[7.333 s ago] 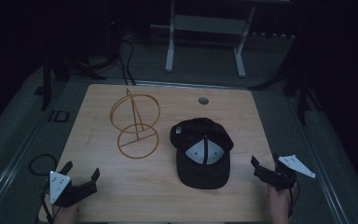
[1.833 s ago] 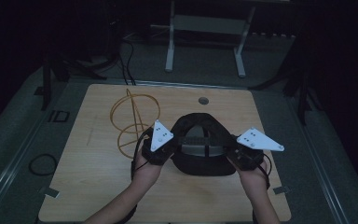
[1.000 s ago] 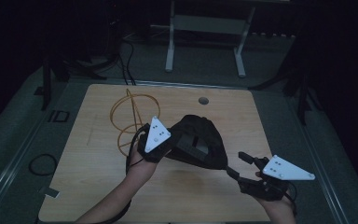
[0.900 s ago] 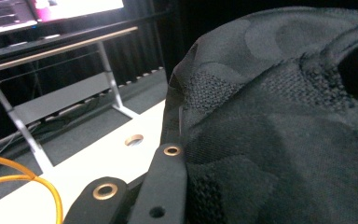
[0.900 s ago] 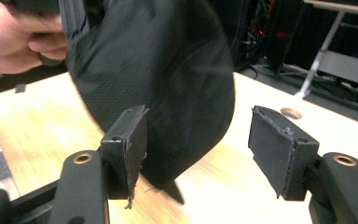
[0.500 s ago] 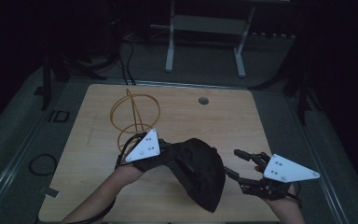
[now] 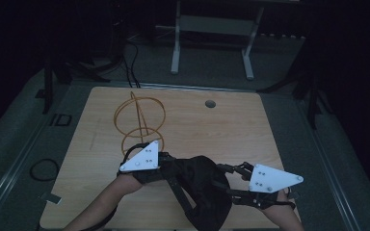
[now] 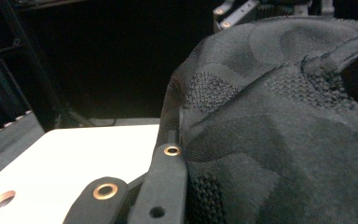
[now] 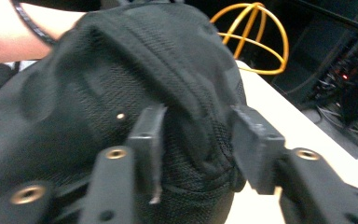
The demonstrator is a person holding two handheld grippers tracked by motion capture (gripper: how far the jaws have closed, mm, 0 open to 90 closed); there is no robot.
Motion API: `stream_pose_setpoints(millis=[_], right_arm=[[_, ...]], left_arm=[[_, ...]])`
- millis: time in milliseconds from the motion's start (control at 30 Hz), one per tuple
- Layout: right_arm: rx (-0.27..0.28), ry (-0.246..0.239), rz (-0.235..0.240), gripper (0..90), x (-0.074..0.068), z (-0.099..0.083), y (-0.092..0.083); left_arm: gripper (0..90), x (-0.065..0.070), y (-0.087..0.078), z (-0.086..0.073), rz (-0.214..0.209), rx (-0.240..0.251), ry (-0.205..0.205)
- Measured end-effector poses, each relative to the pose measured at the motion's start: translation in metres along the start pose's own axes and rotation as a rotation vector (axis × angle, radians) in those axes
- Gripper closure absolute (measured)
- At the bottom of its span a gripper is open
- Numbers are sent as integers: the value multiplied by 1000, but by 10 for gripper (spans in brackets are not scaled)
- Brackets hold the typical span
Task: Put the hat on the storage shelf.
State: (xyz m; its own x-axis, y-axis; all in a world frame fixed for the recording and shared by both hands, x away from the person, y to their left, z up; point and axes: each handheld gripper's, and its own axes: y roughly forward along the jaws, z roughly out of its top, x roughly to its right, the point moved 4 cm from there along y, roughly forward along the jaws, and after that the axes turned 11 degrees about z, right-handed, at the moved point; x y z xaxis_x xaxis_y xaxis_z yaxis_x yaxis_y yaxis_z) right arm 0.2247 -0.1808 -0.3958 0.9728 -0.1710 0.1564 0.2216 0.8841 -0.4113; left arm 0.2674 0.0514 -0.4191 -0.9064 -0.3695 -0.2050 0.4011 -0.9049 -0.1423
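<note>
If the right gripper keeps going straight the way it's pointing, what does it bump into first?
The black cap. In the right gripper view the right gripper has its fingers open, with the cap's fabric bulging between them, seemingly almost touching. Beyond it stands the yellow wire stand.

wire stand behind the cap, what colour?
Orange-yellow. The round wire-frame stand shows it best in the right gripper view, behind the black fabric cap.

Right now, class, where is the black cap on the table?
In the high view the black cap is at the table's near edge, between the left gripper and right gripper, below the orange wire stand.
</note>
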Motion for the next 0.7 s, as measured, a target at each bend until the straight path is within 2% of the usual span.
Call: stream_pose_setpoints(millis=[133,300,367,433,500,700], right_arm=[[5,-14,17,700,-2,0,0],[8,-7,44,821,-3,-2,1],[14,-9,51,865,-4,-3,2],[7,-19,46,877,-5,-3,2],[7,-6,49,882,-6,-2,1],[85,45,97,887,-7,3,-3]], left_arm=[[893,0,0,0,-11,-6,8],[892,1,3,1,-18,-9,13],[892,1,4,1,-7,-21,18],[892,-1,5,0,1,-28,17],[891,-2,5,0,11,-33,18],[887,-9,5,-4,71,-29,4]])
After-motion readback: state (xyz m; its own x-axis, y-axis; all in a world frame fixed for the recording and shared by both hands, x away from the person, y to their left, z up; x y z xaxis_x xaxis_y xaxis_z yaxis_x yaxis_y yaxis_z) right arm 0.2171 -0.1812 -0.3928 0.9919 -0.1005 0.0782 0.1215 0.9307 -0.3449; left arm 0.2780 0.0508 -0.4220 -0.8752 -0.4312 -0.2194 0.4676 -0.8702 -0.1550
